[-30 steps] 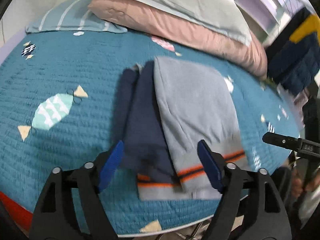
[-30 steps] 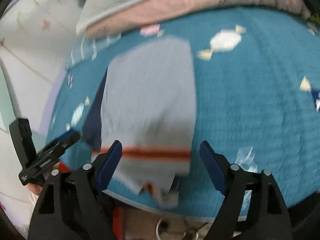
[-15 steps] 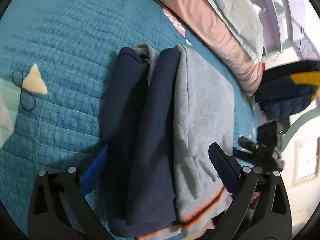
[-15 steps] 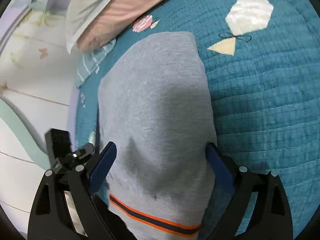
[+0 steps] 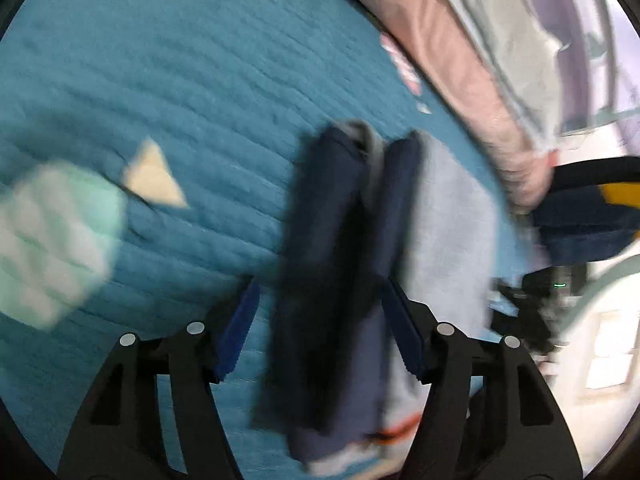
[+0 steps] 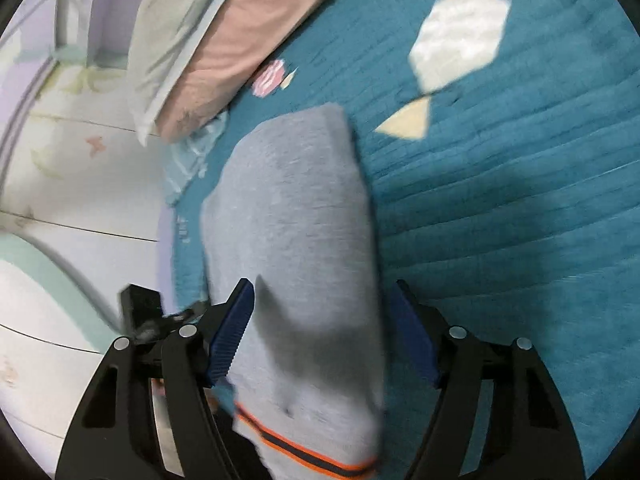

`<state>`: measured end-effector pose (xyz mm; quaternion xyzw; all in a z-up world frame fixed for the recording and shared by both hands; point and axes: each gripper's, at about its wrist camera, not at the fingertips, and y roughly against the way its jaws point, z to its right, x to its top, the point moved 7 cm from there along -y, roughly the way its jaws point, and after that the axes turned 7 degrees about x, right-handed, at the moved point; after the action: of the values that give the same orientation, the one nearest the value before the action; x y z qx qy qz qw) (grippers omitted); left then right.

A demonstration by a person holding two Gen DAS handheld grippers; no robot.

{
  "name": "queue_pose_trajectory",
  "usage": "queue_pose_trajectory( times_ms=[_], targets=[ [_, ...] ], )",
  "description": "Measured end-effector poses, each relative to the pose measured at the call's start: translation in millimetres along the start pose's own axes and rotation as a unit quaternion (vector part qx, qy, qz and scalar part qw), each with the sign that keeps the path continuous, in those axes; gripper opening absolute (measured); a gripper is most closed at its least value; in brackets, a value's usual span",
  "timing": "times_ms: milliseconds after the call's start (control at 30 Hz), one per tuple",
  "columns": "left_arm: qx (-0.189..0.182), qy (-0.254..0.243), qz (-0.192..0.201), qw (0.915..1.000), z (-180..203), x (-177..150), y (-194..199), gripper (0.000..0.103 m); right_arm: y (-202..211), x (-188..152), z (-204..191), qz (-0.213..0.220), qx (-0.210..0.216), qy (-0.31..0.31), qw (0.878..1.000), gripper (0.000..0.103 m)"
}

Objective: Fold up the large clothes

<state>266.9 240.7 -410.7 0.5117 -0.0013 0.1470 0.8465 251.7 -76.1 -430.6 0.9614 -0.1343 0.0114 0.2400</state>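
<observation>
A grey and navy garment with an orange-striped hem lies folded lengthwise on the teal quilt. In the left wrist view its navy folds (image 5: 332,264) run between my open left gripper's (image 5: 320,332) fingers, with the grey panel (image 5: 452,240) to the right. In the right wrist view the grey panel (image 6: 296,240) and its orange-striped hem (image 6: 304,452) lie between my open right gripper's (image 6: 320,332) fingers. Each gripper sits low over the hem end. The frames are blurred, so I cannot tell whether the fingers touch the cloth.
The teal quilt (image 5: 160,80) with candy shapes covers the bed. Pink and pale pillows (image 5: 460,40) lie at the far side. A dark blue and yellow garment (image 5: 592,208) hangs at the right. The other gripper (image 6: 144,312) shows at the bed's left edge.
Both grippers have dropped closer to the garment's hem end since a second ago. Their fingers now straddle the cloth and stand narrower than half a second ago.
</observation>
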Motion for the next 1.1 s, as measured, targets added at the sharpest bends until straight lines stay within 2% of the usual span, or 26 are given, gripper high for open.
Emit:
queue_pose_trajectory(
  times_ms=[67, 100, 167, 200, 233, 267, 300, 367, 433, 500, 533, 567, 600, 633, 667, 700, 733, 800, 833, 900, 967, 1033, 1100],
  targets=[
    [-0.014, -0.013, -0.011, 0.9998, 4.5, -0.1, -1.6, 0.072, -9.0, -0.2, -1.0, -0.002, -0.006, 0.005, 1.000, 0.071],
    [-0.016, -0.016, -0.023, 0.9995, 5.5, -1.0, -7.1, 0.075, -16.7, 0.2, -1.5, -0.006, -0.008, 0.016, 1.000, 0.075],
    [-0.008, -0.036, -0.033, 0.9988, 8.4, -2.1, -19.3, 0.079, -25.7, 1.5, -4.5, 0.002, 0.005, 0.024, 1.000, 0.082],
    [-0.009, -0.039, -0.034, 0.9986, 11.5, -2.4, -20.2, 0.082, -26.9, 2.3, -6.6, 0.004, 0.003, 0.028, 1.000, 0.082],
    [-0.006, -0.043, -0.034, 0.9985, 13.8, -4.2, -19.1, 0.082, -27.2, 1.0, -8.6, 0.001, -0.005, 0.032, 0.999, 0.081],
    [-0.007, -0.051, -0.038, 0.9980, 18.3, -6.9, -18.5, 0.081, -28.5, 1.8, -9.8, 0.000, -0.004, 0.032, 0.999, 0.075],
    [-0.015, -0.060, -0.044, 0.9971, 25.3, -9.8, -20.1, 0.072, -25.0, -0.5, -12.4, -0.001, 0.014, 0.018, 1.000, 0.064],
    [-0.069, -0.078, -0.063, 0.9926, 44.1, -24.1, -17.2, 0.070, -16.3, -5.8, -17.4, -0.005, 0.050, -0.007, 0.999, 0.054],
    [-0.047, -0.100, -0.066, 0.9917, 49.3, -32.0, -21.0, 0.069, -6.0, -14.5, -21.1, -0.010, 0.081, -0.034, 0.996, 0.053],
    [-0.045, -0.104, -0.074, 0.9908, 51.1, -37.8, -28.6, 0.069, -3.0, -25.5, -28.1, -0.026, 0.124, -0.050, 0.991, 0.054],
    [-0.044, -0.097, -0.076, 0.9914, 50.0, -38.2, -33.7, 0.069, -5.3, -30.8, -30.1, -0.037, 0.120, -0.044, 0.991, 0.055],
    [-0.045, -0.088, -0.078, 0.9920, 49.0, -37.1, -37.5, 0.070, -10.2, -34.8, -30.1, -0.046, 0.094, -0.027, 0.994, 0.057],
    [-0.051, -0.080, -0.079, 0.9923, 48.9, -35.1, -40.0, 0.072, -19.8, -38.3, -27.0, -0.055, 0.031, 0.014, 0.998, 0.068],
    [-0.061, -0.070, -0.079, 0.9925, 49.1, -32.2, -40.8, 0.073, -28.1, -40.2, -22.2, -0.061, -0.016, 0.041, 0.997, 0.070],
    [-0.062, -0.064, -0.078, 0.9930, 48.5, -31.2, -41.0, 0.072, -38.2, -42.0, -16.7, -0.070, -0.048, 0.054, 0.995, 0.072],
    [-0.060, -0.055, -0.075, 0.9938, 47.6, -29.6, -41.1, 0.070, -42.7, -40.9, -18.6, -0.060, -0.055, 0.058, 0.995, 0.073],
    [-0.049, -0.050, -0.065, 0.9954, 47.3, -28.4, -40.3, 0.056, -42.9, -39.2, -22.3, -0.054, -0.060, 0.058, 0.995, 0.071],
    [-0.034, -0.057, -0.044, 0.9968, 49.4, -32.0, -35.2, 0.041, -37.4, -37.6, -29.3, -0.046, -0.078, 0.072, 0.993, 0.048],
    [-0.034, -0.051, -0.039, 0.9973, 50.7, -32.2, -31.5, 0.032, -29.7, -37.9, -37.6, -0.034, -0.077, 0.089, 0.992, 0.043],
    [-0.040, -0.035, -0.033, 0.9981, 55.5, -35.3, -25.8, 0.029, -18.2, -38.2, -49.7, -0.019, -0.076, 0.108, 0.991, 0.031],
    [-0.016, -0.048, -0.015, 0.9986, 71.2, -37.0, -18.6, 0.029, -9.0, -38.7, -63.6, -0.010, -0.067, 0.118, 0.991, 0.025],
    [0.006, -0.062, -0.004, 0.9980, 88.6, -37.8, -17.4, 0.029, -4.6, -39.4, -75.1, -0.016, -0.069, 0.137, 0.988, 0.025],
    [0.011, -0.073, -0.003, 0.9973, 106.5, -44.1, -15.6, 0.029, 3.2, -37.8, -81.1, -0.015, -0.069, 0.146, 0.987, 0.024]
  ],
)
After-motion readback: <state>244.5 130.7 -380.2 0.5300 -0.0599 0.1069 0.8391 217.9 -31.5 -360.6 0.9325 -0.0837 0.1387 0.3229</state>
